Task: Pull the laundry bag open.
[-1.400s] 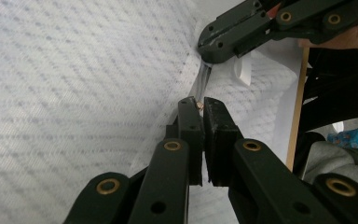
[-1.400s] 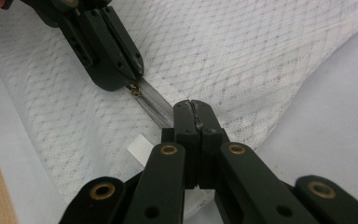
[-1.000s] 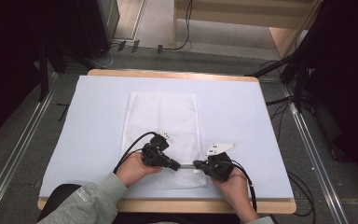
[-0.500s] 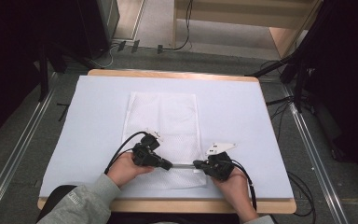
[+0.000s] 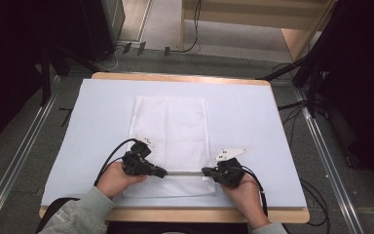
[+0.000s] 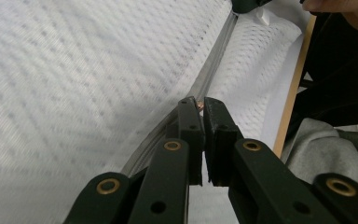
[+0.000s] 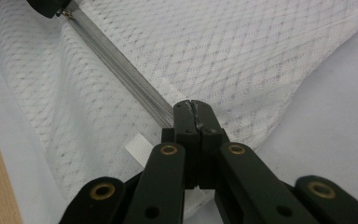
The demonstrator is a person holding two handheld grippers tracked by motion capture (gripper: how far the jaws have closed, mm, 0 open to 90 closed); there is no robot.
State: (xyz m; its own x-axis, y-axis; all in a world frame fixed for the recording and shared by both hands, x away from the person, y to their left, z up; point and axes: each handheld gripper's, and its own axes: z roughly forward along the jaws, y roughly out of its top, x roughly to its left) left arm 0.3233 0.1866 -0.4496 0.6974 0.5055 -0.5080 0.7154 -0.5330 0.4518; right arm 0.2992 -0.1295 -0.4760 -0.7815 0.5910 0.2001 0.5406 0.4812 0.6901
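The white mesh bag [image 5: 170, 141] lies flat mid-table on the white cover [image 5: 253, 122], its zipper [image 5: 182, 172] running across the end nearest you. Your left gripper [image 5: 161, 172] is pinched on the zipper pull [image 6: 199, 105], jaws nearly together with the small metal tab between the tips. Your right gripper [image 5: 206, 171] is clamped fully closed on the bag's fabric at the zipper's other end, beside a white tag [image 7: 140, 148]. The zipper stretches straight between the two grippers.

We hold the left hand-held gripper [image 5: 161, 172] at lower centre-left, jaws pinched together. Our right hand-held gripper [image 5: 205, 171] faces it, jaws fully closed.
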